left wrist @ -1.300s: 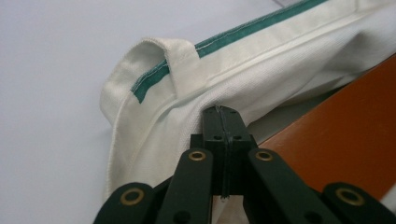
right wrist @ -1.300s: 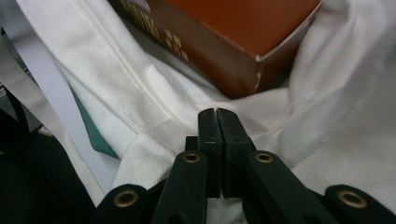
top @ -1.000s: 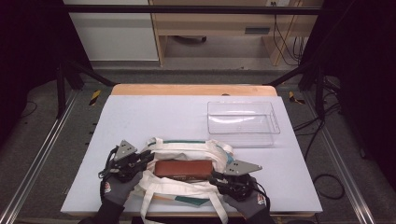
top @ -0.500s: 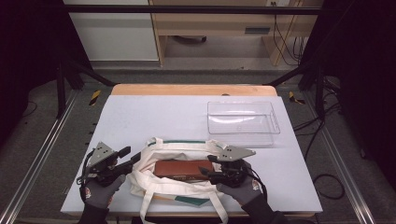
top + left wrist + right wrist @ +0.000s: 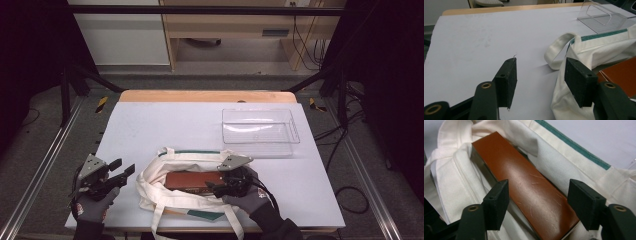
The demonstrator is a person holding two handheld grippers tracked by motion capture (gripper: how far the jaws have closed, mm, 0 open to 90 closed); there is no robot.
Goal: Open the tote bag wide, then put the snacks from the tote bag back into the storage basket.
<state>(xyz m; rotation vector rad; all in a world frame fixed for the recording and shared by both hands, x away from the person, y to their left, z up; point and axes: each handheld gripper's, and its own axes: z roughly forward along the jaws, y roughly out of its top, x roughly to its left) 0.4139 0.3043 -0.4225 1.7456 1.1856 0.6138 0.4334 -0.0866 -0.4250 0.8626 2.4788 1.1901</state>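
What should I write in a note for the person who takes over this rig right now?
Left gripper: jaws have just been opening, nothing between them, beside the left edge of the cream tote bag.
Right gripper: jaws have just been opening, open above the brown box, pads not pressing on it.
Things: the brown box lies inside the open tote bag at the near edge of the table. The clear plastic bin stands at the far right with nothing visible inside.
Done: the box is in the bag, both grippers let go.
Left: I cannot tell the next step.
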